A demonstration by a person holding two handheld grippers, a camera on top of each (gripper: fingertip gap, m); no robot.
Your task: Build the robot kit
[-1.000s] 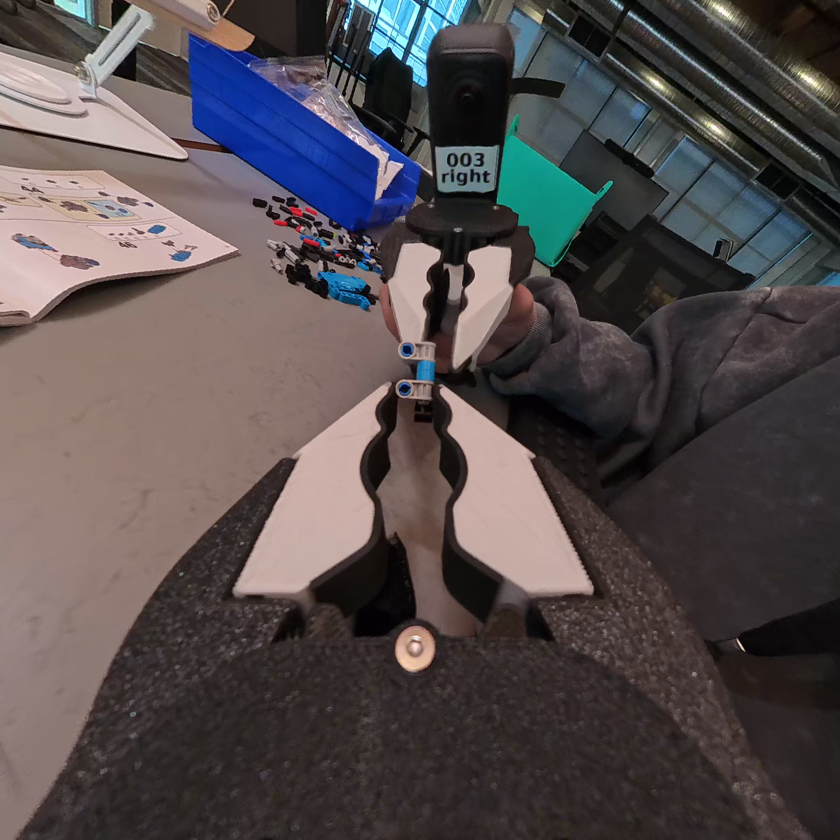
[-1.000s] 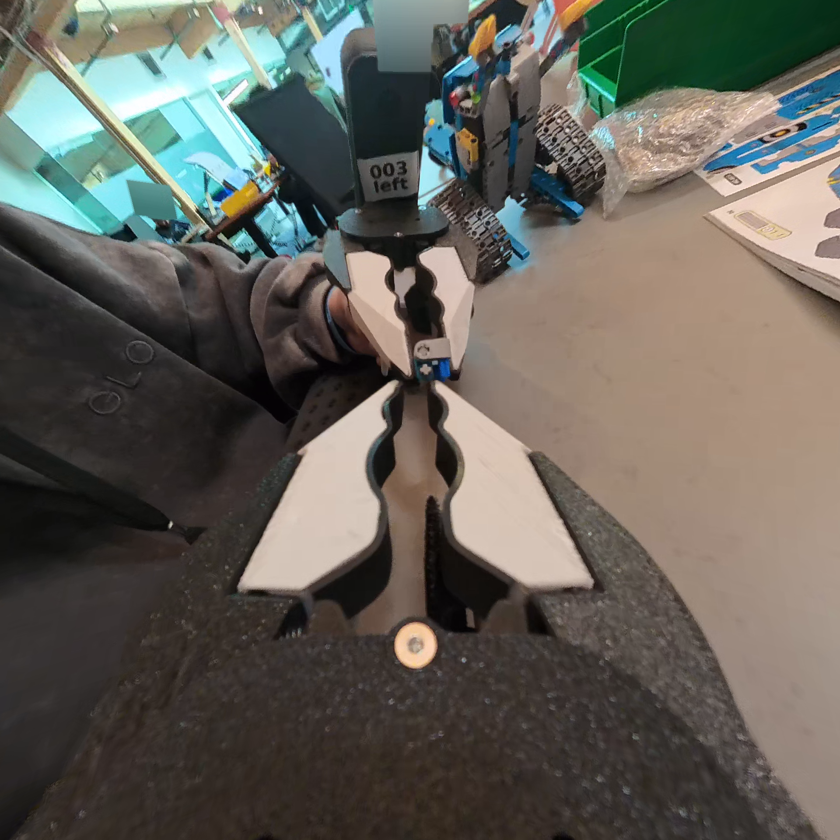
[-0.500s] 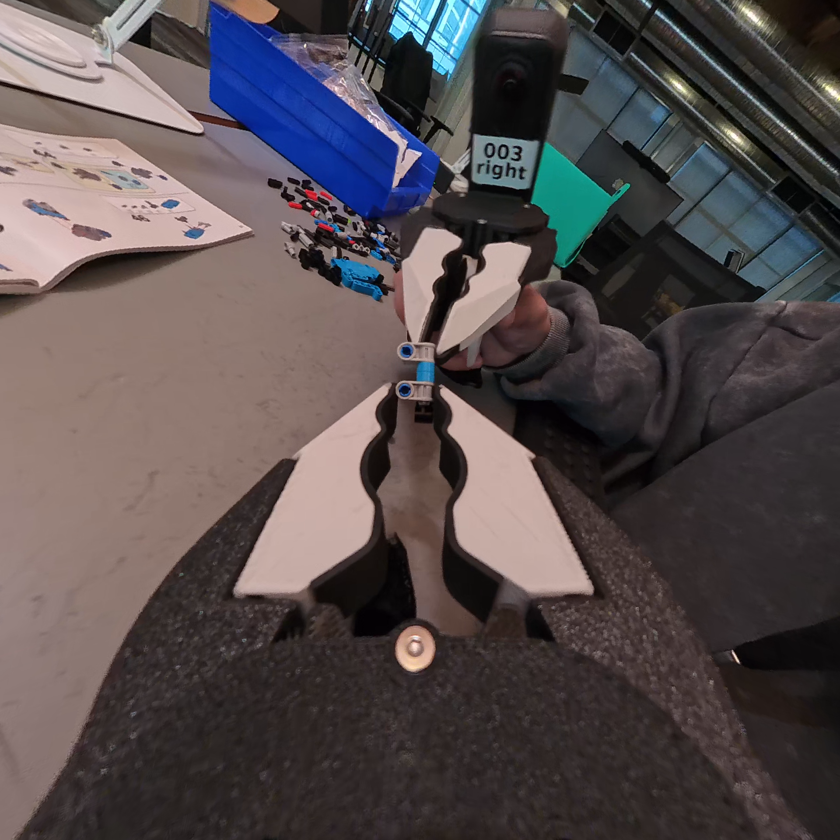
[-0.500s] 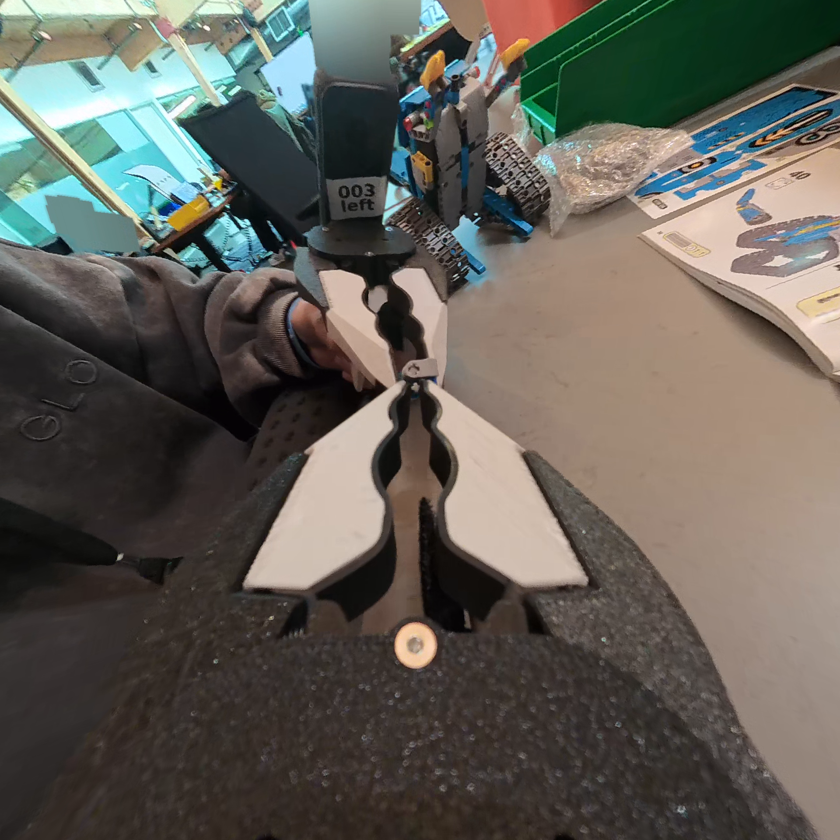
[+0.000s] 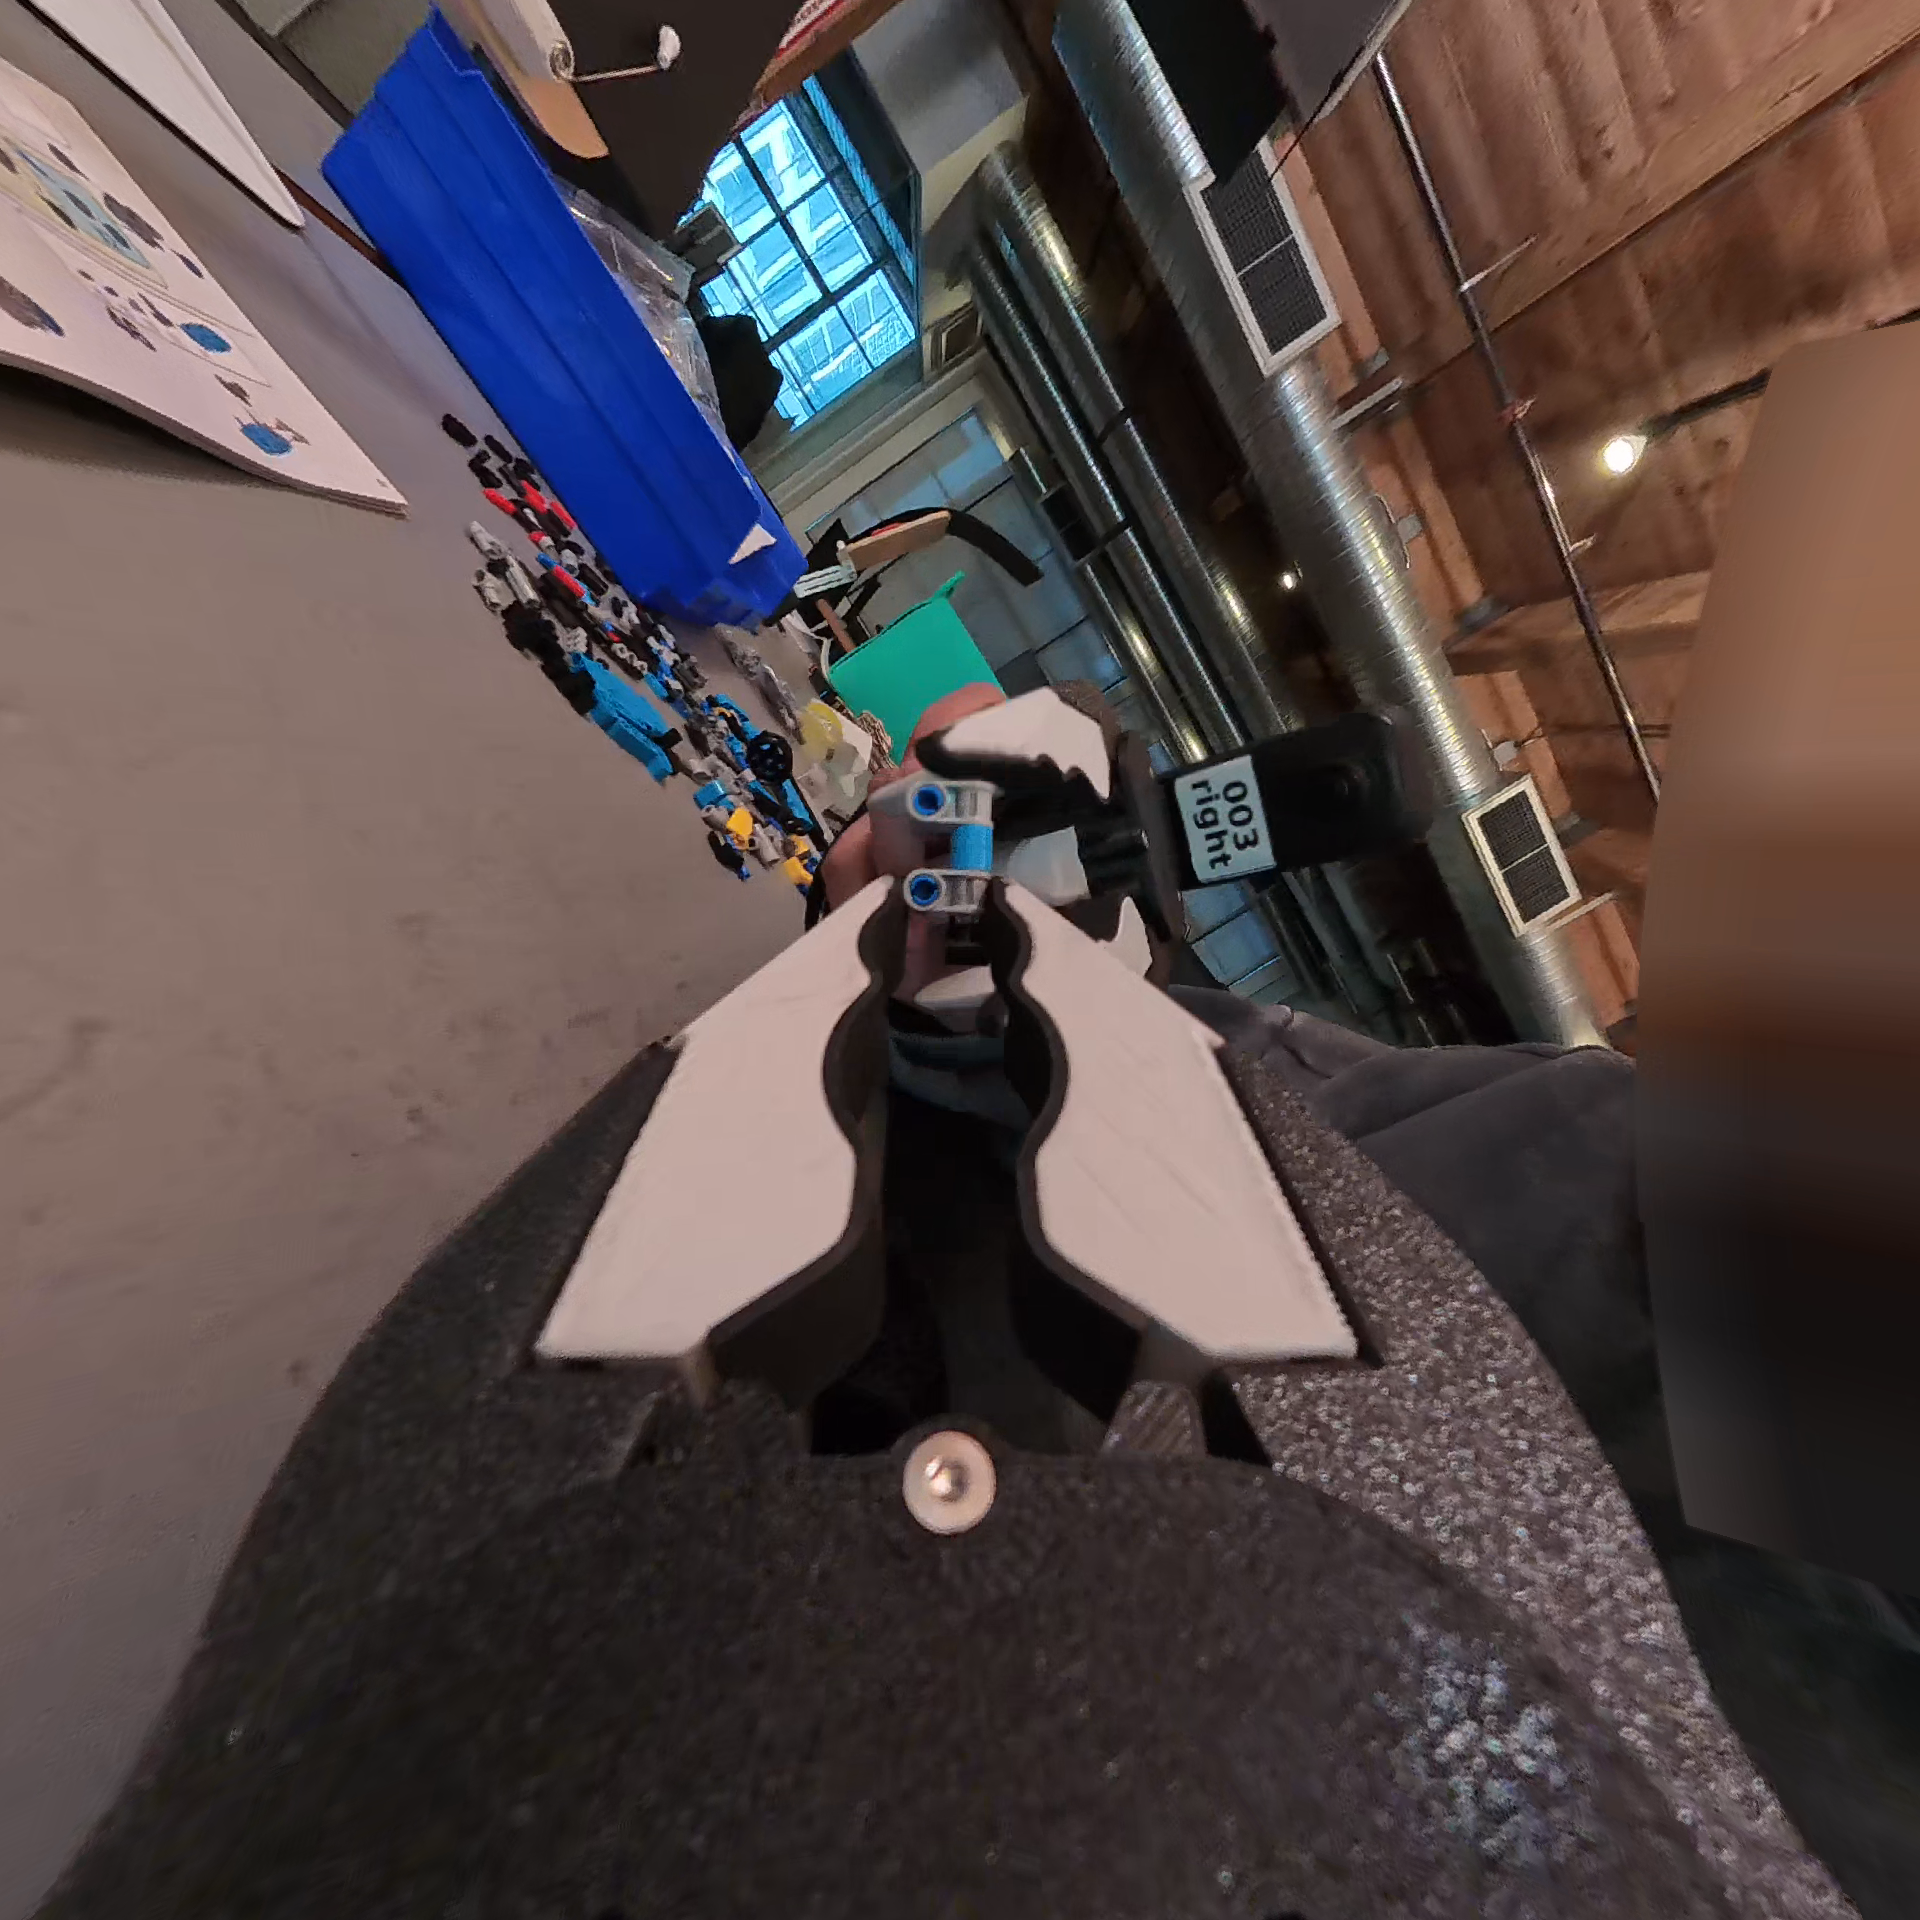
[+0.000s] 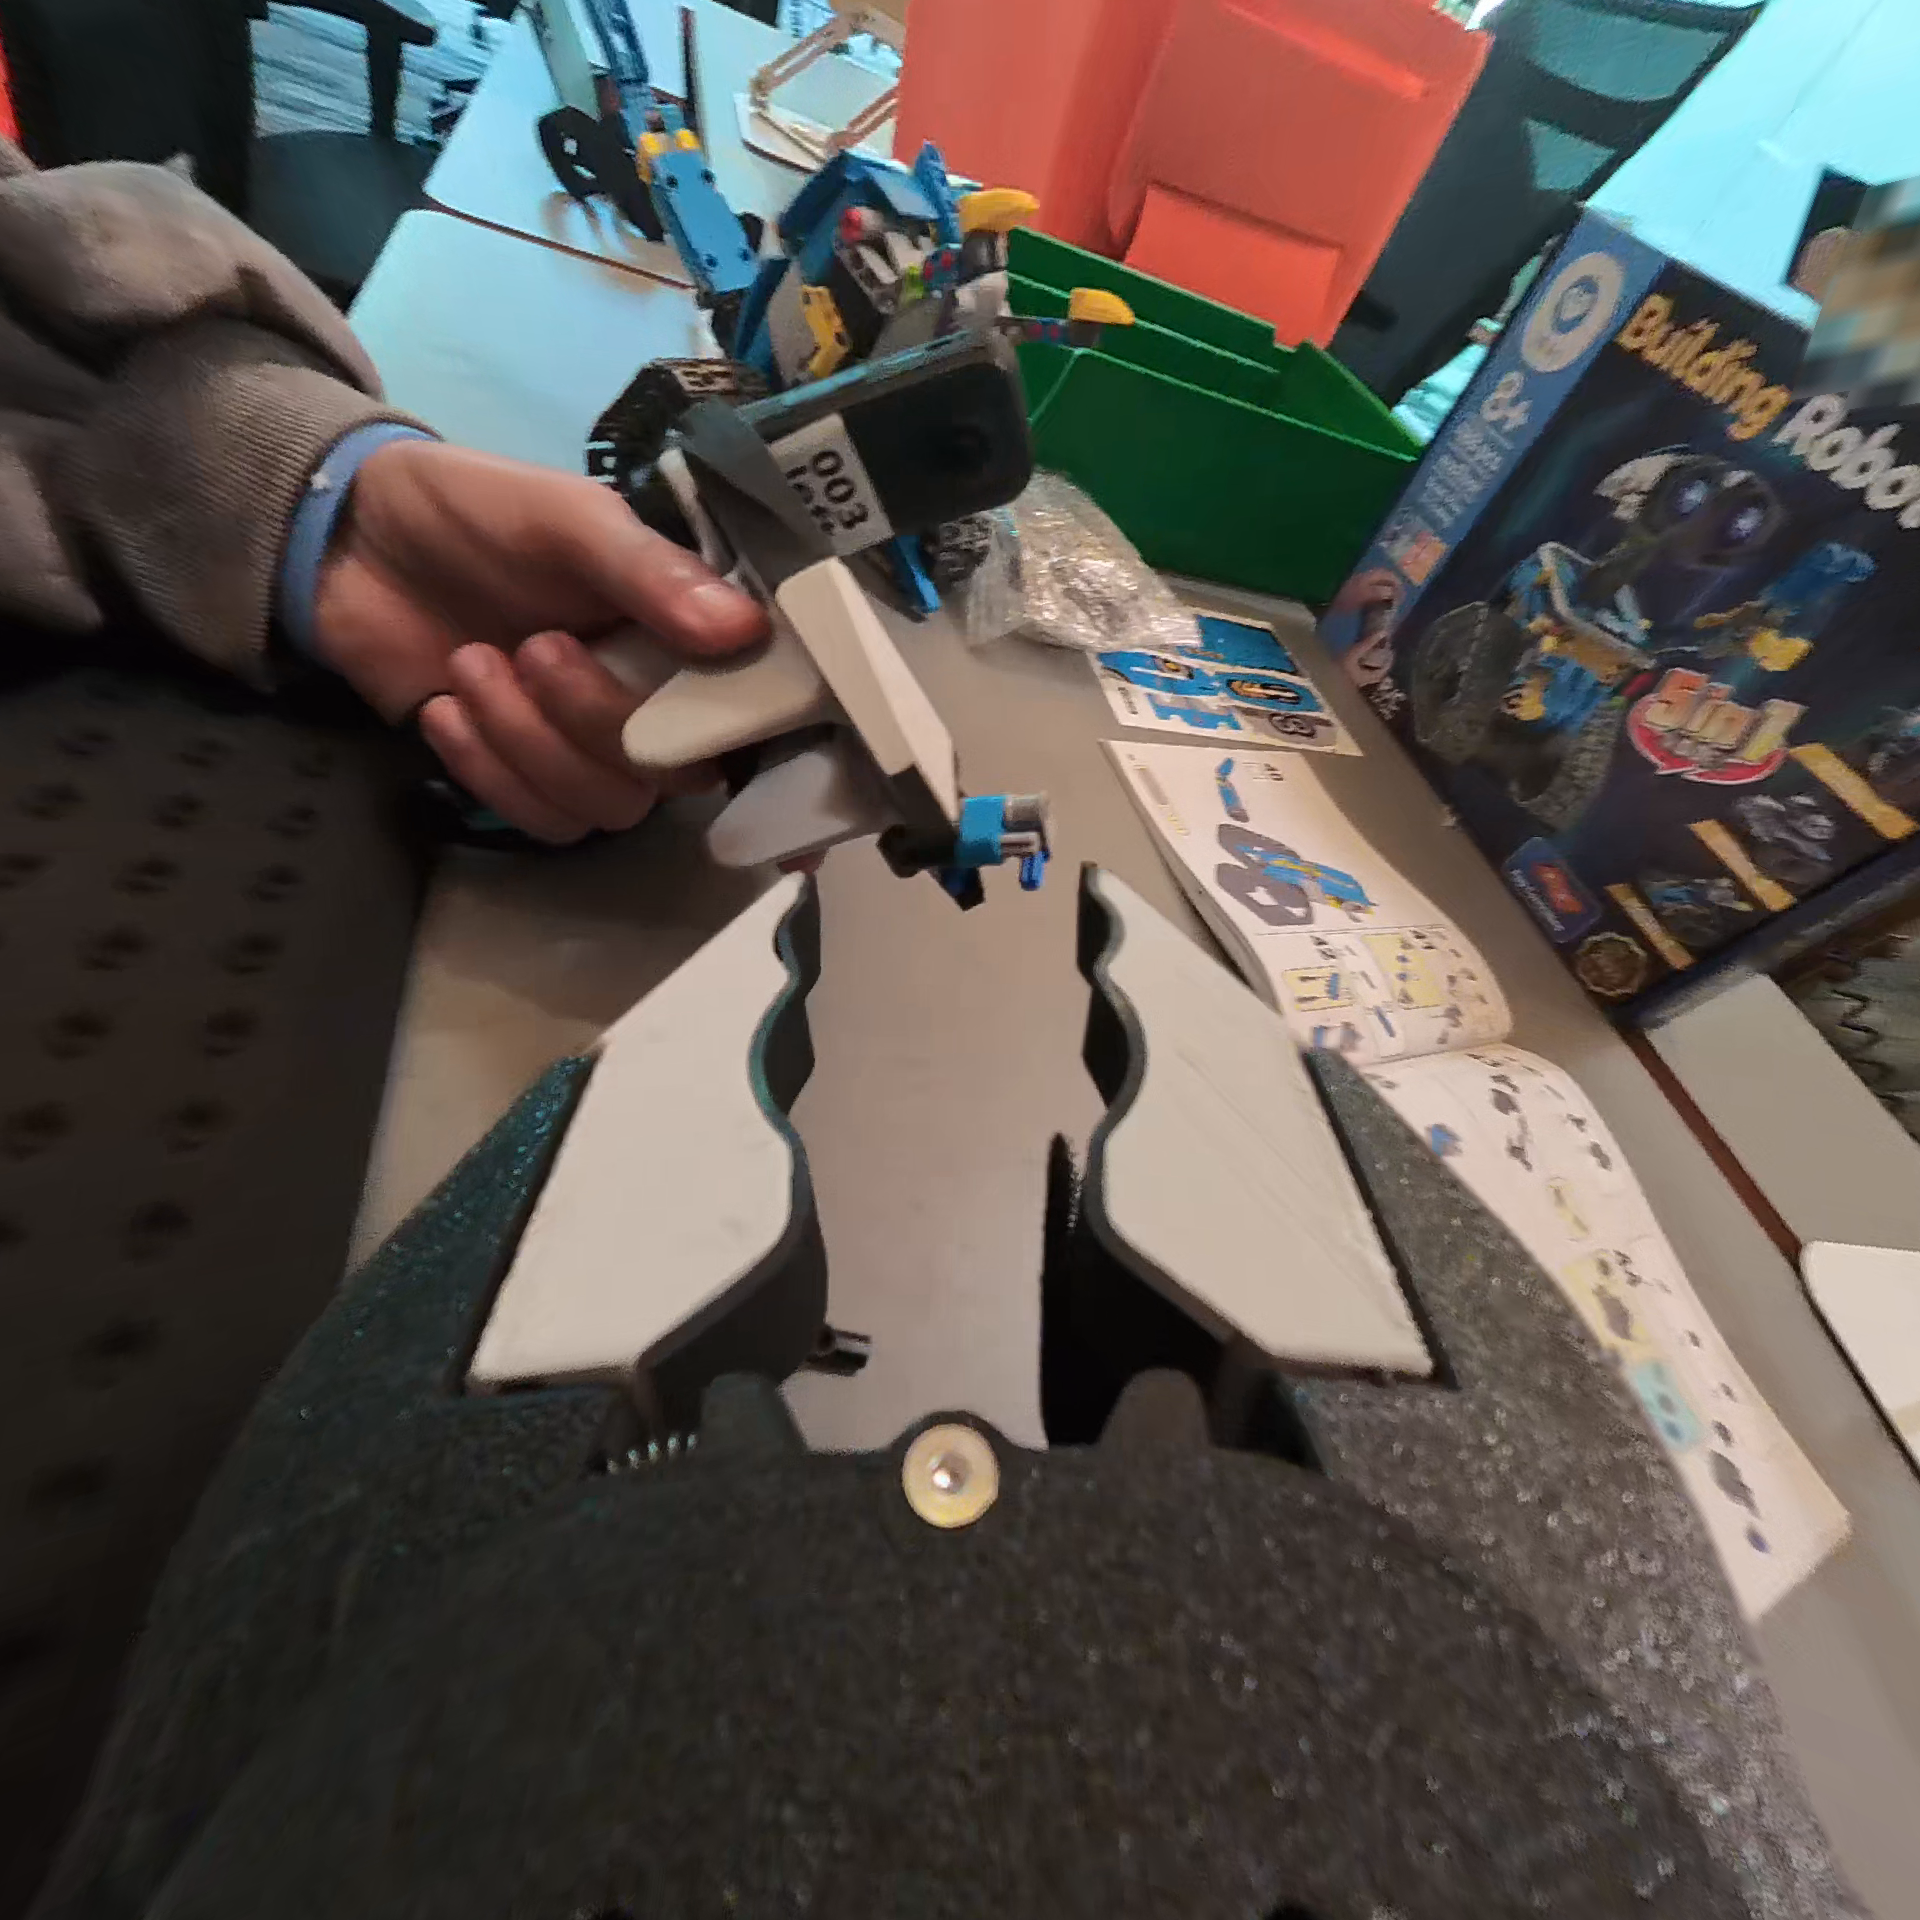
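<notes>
Blue-and-grey brick assembly (image 5: 943, 847) clamped only in my left jaws; right jaws apart, so a weak pinch could drop it.

On the table (image 6: 1049, 727), the instruction booklet (image 6: 1340, 914) lies near; far behind it, bin (image 6: 1195, 436); right, kit box (image 6: 1662, 644).

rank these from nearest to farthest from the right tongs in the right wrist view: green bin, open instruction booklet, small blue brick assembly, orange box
1. small blue brick assembly, just ahead of the right tongs, held by the left tongs
2. open instruction booklet, right
3. green bin, beyond, middle
4. orange box, behind the bin
</notes>
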